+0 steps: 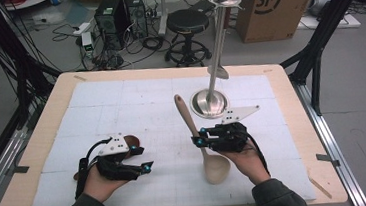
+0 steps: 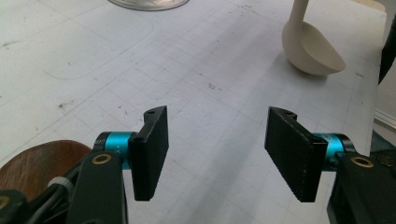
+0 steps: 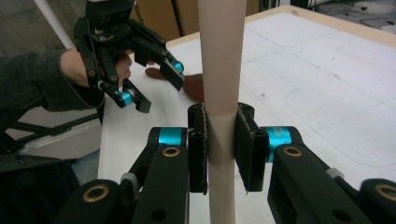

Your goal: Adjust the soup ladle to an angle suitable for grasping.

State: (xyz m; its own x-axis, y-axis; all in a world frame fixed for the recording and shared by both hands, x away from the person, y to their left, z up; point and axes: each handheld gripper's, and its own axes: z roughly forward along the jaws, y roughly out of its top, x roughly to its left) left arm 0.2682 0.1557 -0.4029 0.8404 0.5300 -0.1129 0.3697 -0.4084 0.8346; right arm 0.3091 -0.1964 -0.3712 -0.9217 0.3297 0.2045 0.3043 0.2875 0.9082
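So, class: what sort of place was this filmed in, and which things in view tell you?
Most likely a lab or workshop rather than a kitchen. Computer towers and loose cables sit on the floor beyond the table, beside a cardboard box and a stool, and black metal framing flanks the table.

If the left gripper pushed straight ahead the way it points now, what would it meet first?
Likely bare table mat. The left gripper stands open; the pale ladle lies off to the side of its line.
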